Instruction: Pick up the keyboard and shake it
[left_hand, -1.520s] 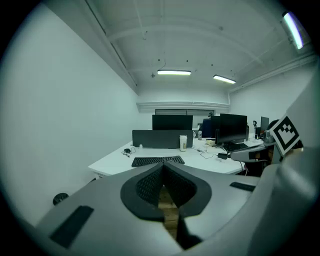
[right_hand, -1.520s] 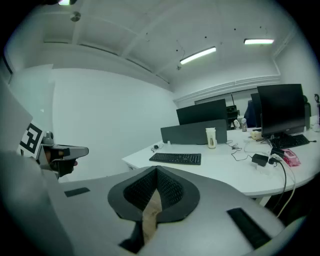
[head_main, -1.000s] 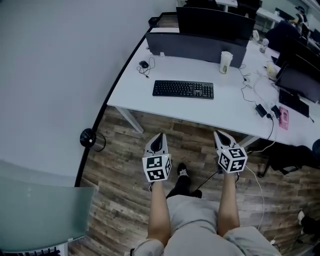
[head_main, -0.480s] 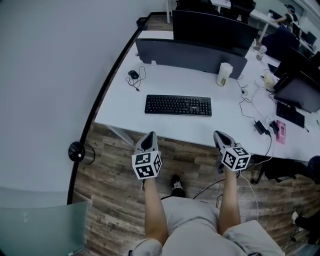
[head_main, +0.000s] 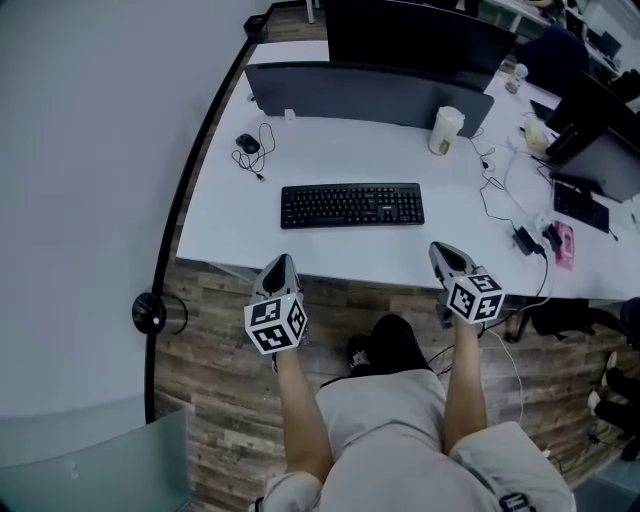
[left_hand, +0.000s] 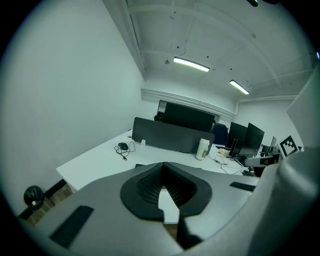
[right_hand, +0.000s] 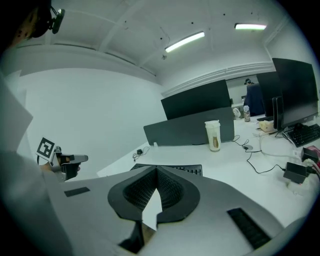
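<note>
1. Head view: the keyboard (head_main: 352, 205) lies flat on the white desk (head_main: 330, 150), close to the front edge and parallel to it, about midway along. A cup (head_main: 446, 130) stands further back on the right, and a mouse (head_main: 247, 143) with its cable sits toward the back left corner. Our left gripper (head_main: 280, 262) and right gripper (head_main: 447, 250) hang over the floor just short of the front edge, one off each end of the keyboard. Neither touches it. We judge this to be the approach, so we should line each claw up with a short end of the keyboard.

2. Left gripper view: the jaws are pressed together with nothing between them, and they hide nearly all of the keyboard. We need to spread them wide before crossing the front edge, then come in low toward the left end, well apart from the mouse cable.

3. Right gripper view: this claw is likewise closed and empty. The keyboard (right_hand: 190, 170) shows just beyond its tips, with the cup behind it. We should open it, take the right end as the left claw takes its end, squeeze evenly, and lift well clear of the desk before shaking, so that the cup stays untouched.
</note>
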